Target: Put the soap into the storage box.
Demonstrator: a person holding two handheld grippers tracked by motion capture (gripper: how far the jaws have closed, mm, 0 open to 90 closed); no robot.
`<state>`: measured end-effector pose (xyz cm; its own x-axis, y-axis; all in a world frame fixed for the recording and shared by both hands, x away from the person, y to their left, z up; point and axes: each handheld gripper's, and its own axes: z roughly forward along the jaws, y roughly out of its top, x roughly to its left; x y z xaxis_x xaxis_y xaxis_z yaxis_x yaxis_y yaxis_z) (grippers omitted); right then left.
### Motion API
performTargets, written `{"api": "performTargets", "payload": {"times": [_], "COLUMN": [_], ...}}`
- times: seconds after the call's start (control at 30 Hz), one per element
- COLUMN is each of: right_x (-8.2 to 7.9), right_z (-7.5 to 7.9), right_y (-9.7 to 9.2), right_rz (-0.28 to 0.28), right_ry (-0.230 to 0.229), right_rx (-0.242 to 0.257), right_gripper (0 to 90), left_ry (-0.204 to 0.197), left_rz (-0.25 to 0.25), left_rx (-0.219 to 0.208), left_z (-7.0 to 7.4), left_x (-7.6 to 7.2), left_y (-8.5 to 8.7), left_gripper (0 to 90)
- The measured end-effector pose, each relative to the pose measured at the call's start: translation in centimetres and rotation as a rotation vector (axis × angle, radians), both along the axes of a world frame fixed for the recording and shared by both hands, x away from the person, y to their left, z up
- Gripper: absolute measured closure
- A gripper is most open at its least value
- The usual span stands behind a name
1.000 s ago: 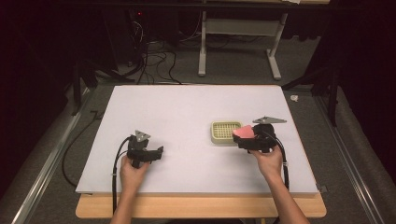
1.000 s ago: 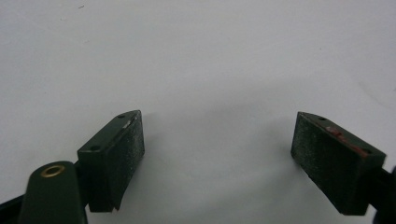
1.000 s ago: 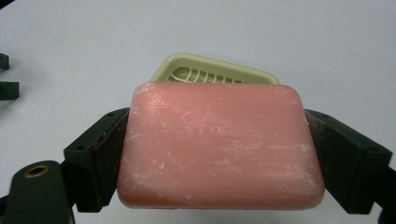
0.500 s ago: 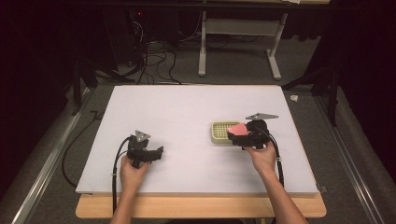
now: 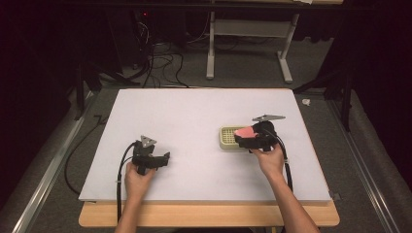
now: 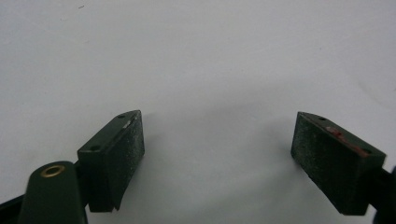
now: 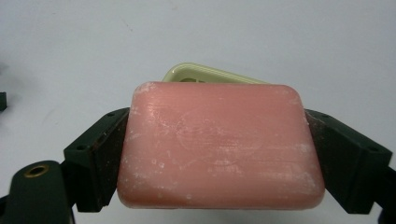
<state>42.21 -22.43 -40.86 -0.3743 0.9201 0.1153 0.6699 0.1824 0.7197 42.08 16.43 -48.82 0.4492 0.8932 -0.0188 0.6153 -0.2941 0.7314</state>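
- While both hands work low at the near side, the white table (image 5: 194, 121) carries everything in play; its wooden edge shows along the front, and grey carpet with cables and a desk frame lies beyond it.
- Right of centre on that surface sits the soap dish (image 5: 228, 138), a pale yellow-green rectangular tray with a slotted floor. Seen from above, its left part is uncovered; what lies under the raised bar cannot be told.
- Over the dish's right end, the pink soap bar (image 7: 219, 144) is held up off the table. In the right gripper view it is a rounded rectangle with whitish scuffs on its face, and the dish's rim (image 7: 205, 74) peeks out just behind its top edge.
- Clamping that bar by its two short ends, the right gripper (image 5: 252, 138) has its jaws pressed against the soap from either side.
- Well apart to the left, the left gripper (image 5: 163, 160) rests low over bare table, its jaws spread wide with nothing between them; the left gripper view shows plain white surface in the gap.
- No brand, label or stamped writing can be read on the soap or the dish.
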Motion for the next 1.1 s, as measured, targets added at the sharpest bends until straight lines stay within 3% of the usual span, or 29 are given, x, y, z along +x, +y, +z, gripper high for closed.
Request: {"api": "performTargets", "payload": {"times": [1.1], "right_x": [2.7], "right_z": [-2.3], "right_y": [1.8], "right_rz": [-0.046], "right_ry": [0.093], "right_rx": [-0.035], "right_gripper": [13.6], "left_ry": [0.000], "left_rz": [0.000], "left_rx": [0.000], "left_z": [0.0], "left_x": [0.0], "left_y": [0.0], "left_gripper": [17.7]}}
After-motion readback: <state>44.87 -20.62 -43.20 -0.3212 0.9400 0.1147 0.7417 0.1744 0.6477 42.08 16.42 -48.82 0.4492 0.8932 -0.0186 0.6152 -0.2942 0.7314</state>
